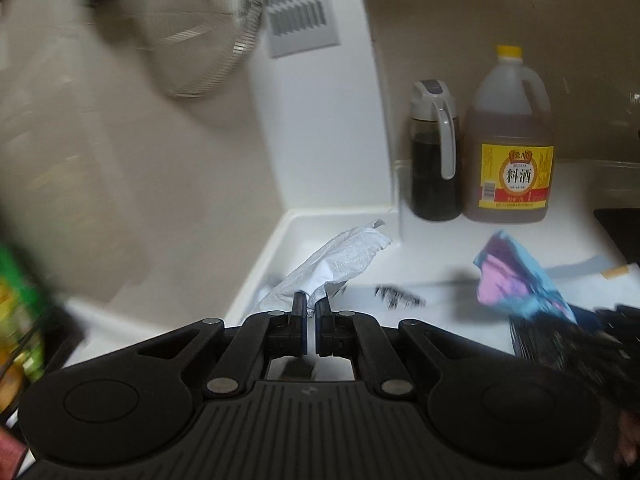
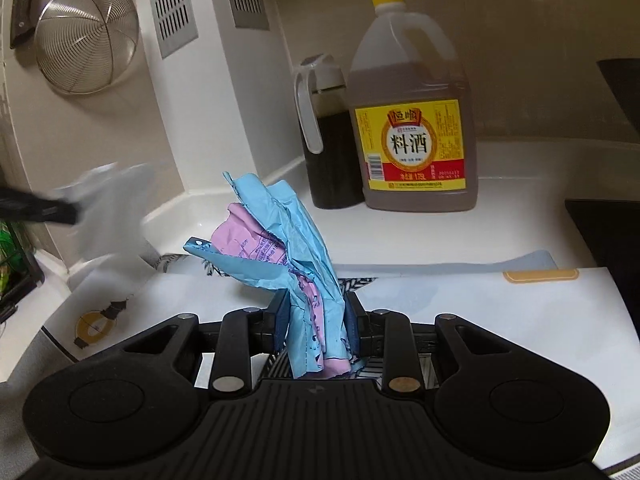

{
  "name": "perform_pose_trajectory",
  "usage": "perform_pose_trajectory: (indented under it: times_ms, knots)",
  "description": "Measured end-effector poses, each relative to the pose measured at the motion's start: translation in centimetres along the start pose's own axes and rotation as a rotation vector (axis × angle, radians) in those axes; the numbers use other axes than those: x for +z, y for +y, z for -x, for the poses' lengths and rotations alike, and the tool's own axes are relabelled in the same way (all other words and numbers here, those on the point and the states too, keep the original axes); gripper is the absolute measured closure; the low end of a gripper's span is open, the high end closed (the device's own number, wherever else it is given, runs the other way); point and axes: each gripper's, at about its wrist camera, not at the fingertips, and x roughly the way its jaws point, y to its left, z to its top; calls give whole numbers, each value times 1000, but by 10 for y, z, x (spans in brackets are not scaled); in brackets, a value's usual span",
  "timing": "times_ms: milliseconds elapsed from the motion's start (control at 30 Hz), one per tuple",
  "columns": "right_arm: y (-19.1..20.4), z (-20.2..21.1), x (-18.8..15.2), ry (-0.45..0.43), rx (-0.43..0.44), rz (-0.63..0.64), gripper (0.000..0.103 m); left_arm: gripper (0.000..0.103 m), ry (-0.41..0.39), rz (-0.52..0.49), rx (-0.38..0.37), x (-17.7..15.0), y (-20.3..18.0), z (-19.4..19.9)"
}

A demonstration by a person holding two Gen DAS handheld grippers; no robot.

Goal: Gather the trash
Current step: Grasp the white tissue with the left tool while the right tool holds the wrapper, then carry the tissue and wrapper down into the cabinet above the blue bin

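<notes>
My left gripper [image 1: 311, 303] is shut on a crumpled white tissue [image 1: 332, 264] and holds it above the white counter [image 1: 432, 248]. In the right wrist view the tissue [image 2: 108, 208] is a blur at the left. My right gripper [image 2: 316, 312] is shut on a crumpled blue and pink paper [image 2: 280, 236], which sticks up between its fingers. In the left wrist view that paper [image 1: 516, 280] and the right gripper show at the right, blurred.
A large cooking wine jug [image 2: 416, 120] and a dark sauce bottle [image 2: 324, 136] stand at the back by the wall. A metal strainer [image 2: 84, 36] hangs at the left. Printed sheets [image 2: 480, 304] lie on the counter. A black stove edge [image 2: 608, 232] is at right.
</notes>
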Motion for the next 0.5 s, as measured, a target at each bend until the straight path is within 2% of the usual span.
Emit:
perform_pose_trajectory:
  times_ms: [233, 333, 500]
  knots:
    - [13, 96, 16, -70, 96, 15, 72, 99, -25, 46, 42, -39, 12, 103]
    - [12, 141, 8, -99, 111, 42, 72, 99, -42, 56, 65, -61, 9, 142]
    - [6, 204, -16, -107, 151, 108, 72, 99, -22, 80, 80, -102, 1, 198]
